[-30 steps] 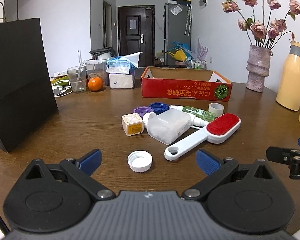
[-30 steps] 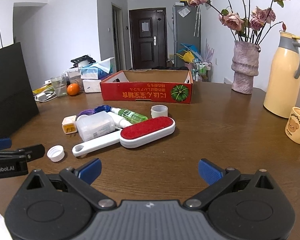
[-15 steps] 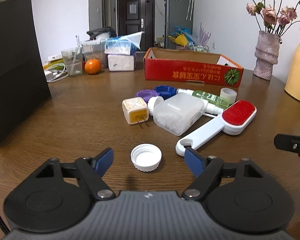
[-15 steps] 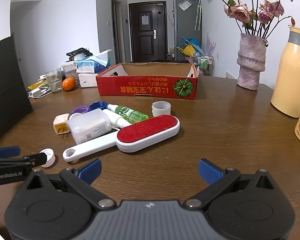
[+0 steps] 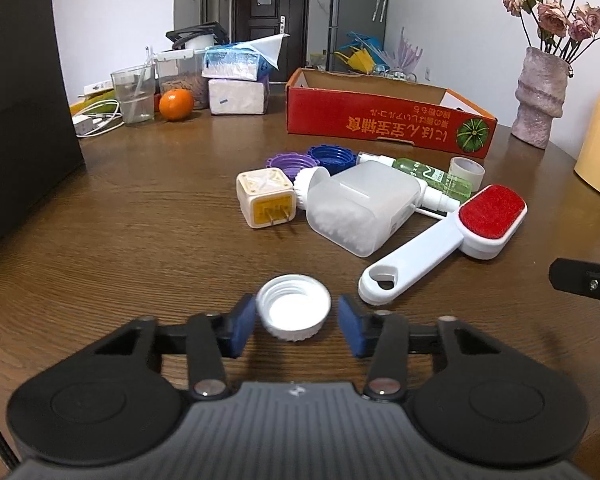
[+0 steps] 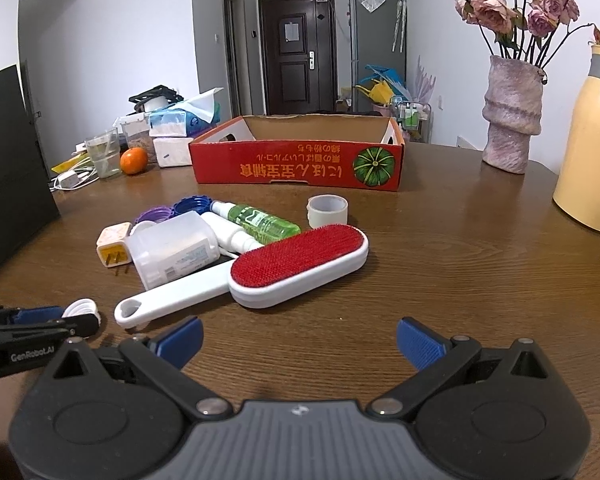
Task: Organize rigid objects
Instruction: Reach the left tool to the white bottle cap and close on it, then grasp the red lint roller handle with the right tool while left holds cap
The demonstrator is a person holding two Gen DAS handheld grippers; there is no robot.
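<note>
On a wooden table (image 5: 140, 220), a light, stiff white cap (image 5: 294, 307) sits near, between the left gripper's (image 5: 296, 330) parted fingers, best pinched across its ribbed rim; the right gripper (image 6: 299, 342) hovers wide apart, empty.

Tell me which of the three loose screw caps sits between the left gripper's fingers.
The white cap, lying open side up between the left gripper pads; the purple and blue caps lie farther back.

"GenRobot.AI" stands in white on the left gripper (image 6: 40, 322). The red cardboard box (image 6: 298, 162), behind the lint brush (image 6: 300, 264), carries upside-down yellow East Asian characters, not legible.
</note>
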